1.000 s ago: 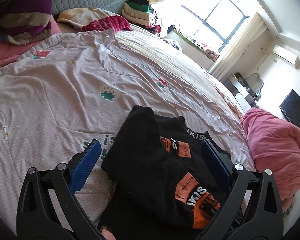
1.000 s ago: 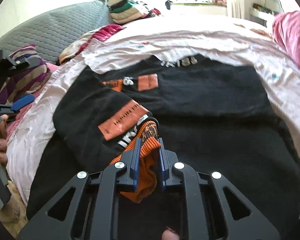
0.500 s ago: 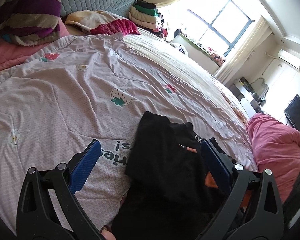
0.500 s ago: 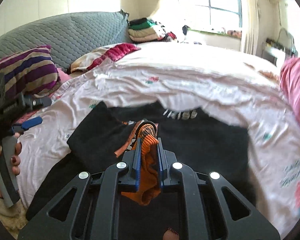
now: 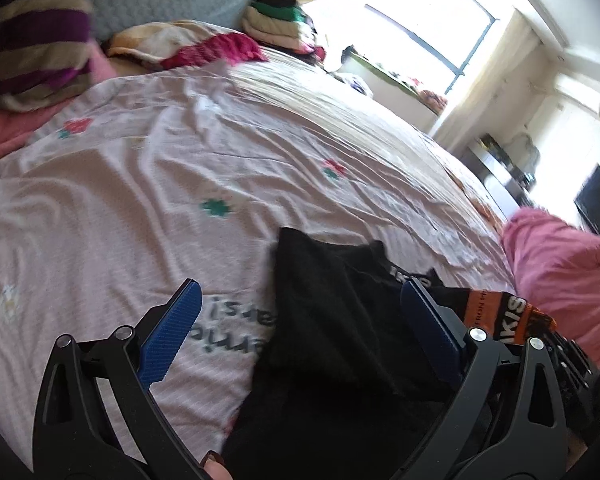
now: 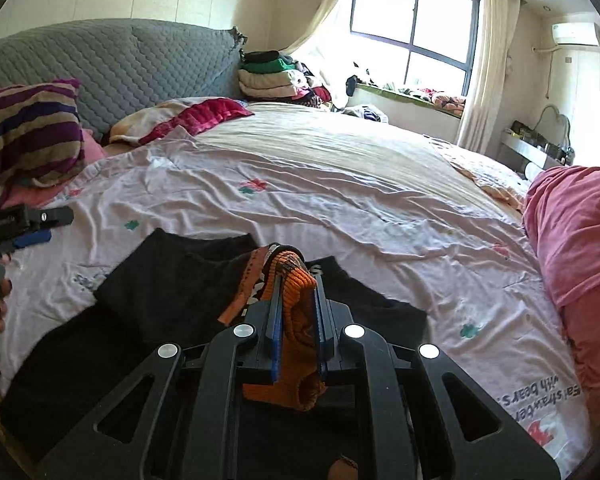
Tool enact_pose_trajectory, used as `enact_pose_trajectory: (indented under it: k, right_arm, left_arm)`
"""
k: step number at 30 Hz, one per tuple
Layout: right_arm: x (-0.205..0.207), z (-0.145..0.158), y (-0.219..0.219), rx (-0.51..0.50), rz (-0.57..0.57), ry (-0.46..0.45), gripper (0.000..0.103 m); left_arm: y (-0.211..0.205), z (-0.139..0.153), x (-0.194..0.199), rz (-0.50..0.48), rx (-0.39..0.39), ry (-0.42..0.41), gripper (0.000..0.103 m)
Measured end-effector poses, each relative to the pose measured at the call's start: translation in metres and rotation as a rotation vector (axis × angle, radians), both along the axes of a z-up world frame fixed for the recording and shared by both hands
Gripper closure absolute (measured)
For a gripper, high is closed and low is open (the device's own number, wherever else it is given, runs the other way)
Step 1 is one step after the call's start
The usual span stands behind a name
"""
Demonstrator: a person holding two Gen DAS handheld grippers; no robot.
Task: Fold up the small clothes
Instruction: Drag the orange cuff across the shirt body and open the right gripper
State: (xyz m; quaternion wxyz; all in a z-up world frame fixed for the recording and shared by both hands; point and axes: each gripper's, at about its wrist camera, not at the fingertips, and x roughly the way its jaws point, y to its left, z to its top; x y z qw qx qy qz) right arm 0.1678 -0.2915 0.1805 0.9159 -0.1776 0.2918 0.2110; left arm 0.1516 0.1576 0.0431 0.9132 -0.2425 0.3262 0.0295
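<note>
A black sweater with orange patches lies spread on the bed's near side. My right gripper is shut on its orange ribbed cuff and holds that sleeve up off the garment. In the left wrist view my left gripper stands open, its blue pads wide apart, with the black sweater lying below and between them, untouched. The lifted orange cuff shows just right of the left gripper's right finger. From the right wrist view the left gripper sits at the far left edge, held by a hand.
A pale pink sheet with flower prints covers the bed. A pink blanket is heaped at the right. A striped pillow, a grey quilted headboard and a stack of folded clothes stand at the back.
My right gripper has risen with the orange cuff, pulling the sleeve up off the sweater's body. The patched sleeve has left the space between the left gripper's fingers, which have shifted slightly.
</note>
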Motion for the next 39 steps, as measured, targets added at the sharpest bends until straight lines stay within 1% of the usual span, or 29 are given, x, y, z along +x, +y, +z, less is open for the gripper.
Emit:
enact_pose_trajectory:
  k: [2, 4, 5, 7, 8, 9, 10, 12, 14, 16, 20, 23, 26, 27, 29, 30, 31, 36, 39]
  right_arm:
    - [0.003, -0.002, -0.005, -0.008, -0.002, -0.005, 0.091]
    - [0.006, -0.006, -0.011, -0.010, -0.008, -0.006, 0.091]
    - [0.007, -0.007, -0.013, -0.009, -0.010, -0.005, 0.091]
    - [0.010, -0.011, -0.018, -0.003, -0.016, -0.001, 0.091]
    - [0.013, -0.015, -0.021, 0.001, -0.024, 0.004, 0.091]
    - [0.014, -0.017, -0.023, 0.004, -0.029, 0.007, 0.091]
    - [0.015, -0.020, -0.024, 0.006, -0.034, 0.011, 0.091]
    - [0.020, -0.025, -0.027, 0.010, -0.043, 0.020, 0.091]
    - [0.023, -0.031, -0.030, 0.008, -0.051, 0.024, 0.091]
    - [0.025, -0.036, -0.033, 0.003, -0.057, 0.031, 0.091]
    - [0.029, -0.045, -0.037, 0.006, -0.074, 0.051, 0.091]
    - [0.030, -0.049, -0.039, 0.007, -0.081, 0.063, 0.091]
    - [0.031, -0.052, -0.039, 0.000, -0.090, 0.064, 0.089]
    - [0.031, -0.052, -0.039, -0.005, -0.097, 0.061, 0.087]
    - [0.031, -0.053, -0.040, -0.018, -0.118, 0.042, 0.076]
    - [0.030, -0.053, -0.041, -0.020, -0.122, 0.037, 0.068]
    - [0.030, -0.053, -0.043, -0.018, -0.122, 0.039, 0.066]
    - [0.025, -0.060, -0.036, -0.029, -0.092, 0.068, 0.066]
    - [0.022, -0.070, -0.025, -0.043, -0.050, 0.111, 0.066]
  left_arm:
    - [-0.010, 0.004, 0.013, -0.067, 0.026, 0.009, 0.010]
    - [-0.020, 0.007, 0.025, -0.099, 0.082, 0.020, 0.011]
    - [-0.026, 0.007, 0.032, -0.129, 0.111, 0.025, 0.013]
    - [-0.035, 0.001, 0.042, -0.169, 0.153, 0.041, 0.022]
    - [-0.039, -0.004, 0.046, -0.190, 0.159, 0.050, 0.029]
    - [-0.042, -0.008, 0.048, -0.202, 0.156, 0.056, 0.034]
    - [-0.045, -0.015, 0.051, -0.218, 0.145, 0.068, 0.035]
    - [-0.049, -0.027, 0.057, -0.240, 0.138, 0.090, 0.042]
    - [-0.054, -0.036, 0.060, -0.261, 0.160, 0.105, 0.047]
    - [-0.058, -0.041, 0.061, -0.269, 0.176, 0.118, 0.047]
    - [-0.063, -0.052, 0.064, -0.286, 0.179, 0.140, 0.047]
    - [-0.066, -0.061, 0.067, -0.295, 0.186, 0.172, 0.047]
    - [-0.068, -0.065, 0.067, -0.299, 0.195, 0.187, 0.047]
    - [-0.068, -0.065, 0.067, -0.299, 0.198, 0.187, 0.047]
    - [-0.068, -0.064, 0.066, -0.299, 0.193, 0.183, 0.047]
    - [-0.069, -0.063, 0.065, -0.301, 0.191, 0.181, 0.047]
    - [-0.070, -0.063, 0.065, -0.304, 0.191, 0.180, 0.047]
    - [-0.076, -0.062, 0.062, -0.322, 0.207, 0.189, 0.047]
    - [-0.083, -0.065, 0.062, -0.349, 0.218, 0.210, 0.047]
